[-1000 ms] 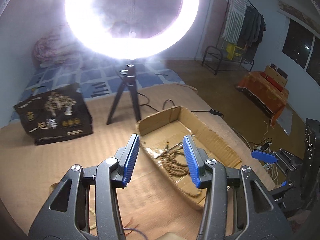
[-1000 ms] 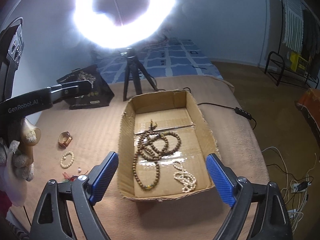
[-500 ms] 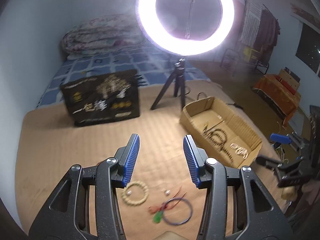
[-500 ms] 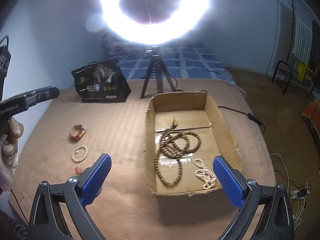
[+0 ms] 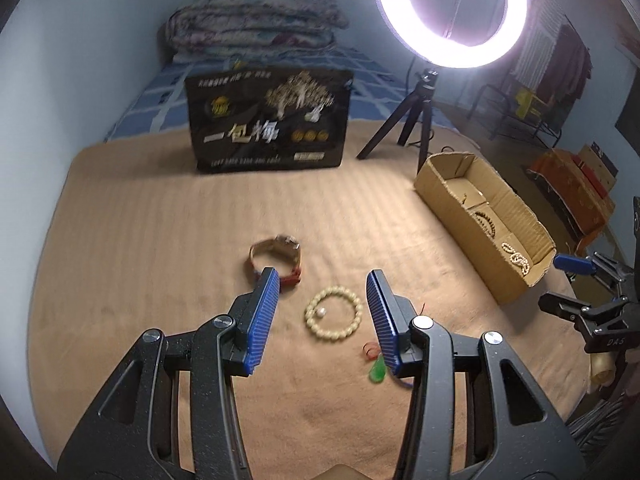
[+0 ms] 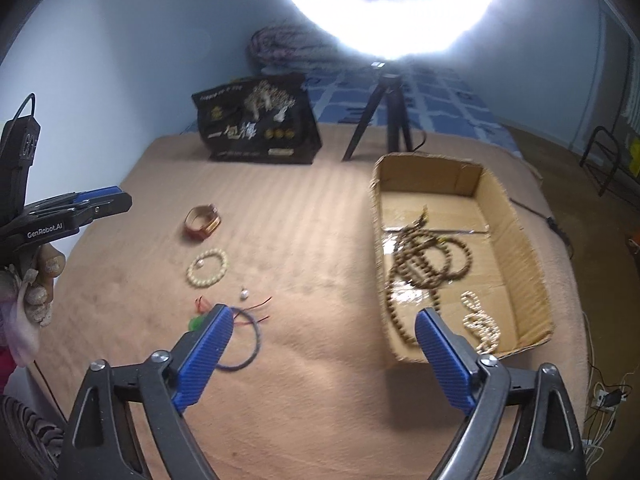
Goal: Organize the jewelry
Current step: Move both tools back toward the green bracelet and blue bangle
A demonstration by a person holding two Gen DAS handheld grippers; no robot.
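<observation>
while the left gripper (image 5: 322, 298) hangs with its blue jaws spread and nothing between them, a cream bead bracelet (image 5: 333, 313) lies on the tan blanket (image 5: 140, 240) in line with the gap. a gold watch (image 5: 275, 255) sits just beyond the left fingertip, and a green pendant (image 5: 377, 371) lies by the right one. the right gripper (image 6: 320, 342) is also spread wide and empty, hovering beside the cardboard box (image 6: 532, 264), which holds brown beads (image 6: 426, 258) and a pale necklace (image 6: 480, 326).
</observation>
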